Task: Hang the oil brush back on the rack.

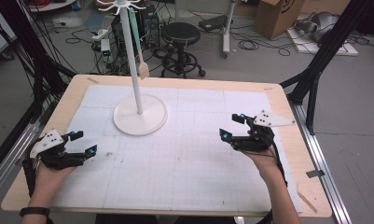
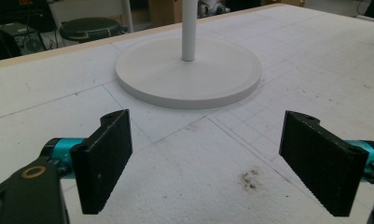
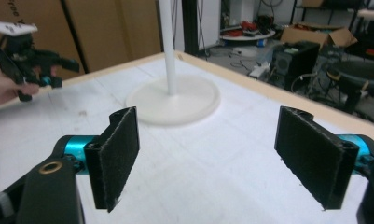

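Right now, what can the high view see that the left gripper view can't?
High view alone: a spatula hanging from the stand's top hooks, and both hands, the left tongs and right tongs open over the mat. Left gripper view alone: a brown stain seen up close between its wide-apart jaws. Both: the white stand's round base, its pole and the black stool.
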`<state>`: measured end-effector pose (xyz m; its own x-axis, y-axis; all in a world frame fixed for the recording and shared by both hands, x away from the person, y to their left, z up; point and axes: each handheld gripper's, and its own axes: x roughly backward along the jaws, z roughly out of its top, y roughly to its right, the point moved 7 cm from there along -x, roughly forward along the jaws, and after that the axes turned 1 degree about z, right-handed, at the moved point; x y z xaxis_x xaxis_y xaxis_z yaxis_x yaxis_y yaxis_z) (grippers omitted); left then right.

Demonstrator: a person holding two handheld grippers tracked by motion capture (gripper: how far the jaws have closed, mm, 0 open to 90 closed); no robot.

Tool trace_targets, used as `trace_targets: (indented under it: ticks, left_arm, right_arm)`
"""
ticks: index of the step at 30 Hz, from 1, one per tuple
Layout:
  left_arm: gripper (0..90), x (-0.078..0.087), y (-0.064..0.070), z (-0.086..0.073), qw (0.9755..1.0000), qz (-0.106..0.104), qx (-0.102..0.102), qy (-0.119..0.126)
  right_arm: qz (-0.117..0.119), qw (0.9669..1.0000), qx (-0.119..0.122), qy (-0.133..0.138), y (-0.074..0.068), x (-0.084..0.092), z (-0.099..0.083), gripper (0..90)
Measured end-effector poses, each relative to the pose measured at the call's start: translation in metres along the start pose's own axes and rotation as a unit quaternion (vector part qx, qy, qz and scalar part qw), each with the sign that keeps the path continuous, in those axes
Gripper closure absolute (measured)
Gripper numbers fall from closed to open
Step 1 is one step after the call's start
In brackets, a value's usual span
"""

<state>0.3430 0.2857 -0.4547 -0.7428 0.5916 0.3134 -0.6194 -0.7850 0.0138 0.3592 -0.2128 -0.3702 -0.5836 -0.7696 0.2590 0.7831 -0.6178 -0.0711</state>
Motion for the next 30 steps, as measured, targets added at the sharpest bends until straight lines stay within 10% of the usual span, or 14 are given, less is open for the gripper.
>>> trace_targets:
  ticks: [11,30]
  left_arm:
    - [17.6,0.0,0.001,-0.001,1.0,0.002,-0.005,-0.002]
    - [17.5,-0.003,-0.001,-0.003,0.9999,0.006,-0.01,-0.007]
  right_arm:
    - [-0.013,0.9991,-0.035,-0.019,0.011,0.014,-0.059,15.6]
    - [-0.04,0.9966,-0.064,-0.034,0.026,0.024,-0.085,15.3]
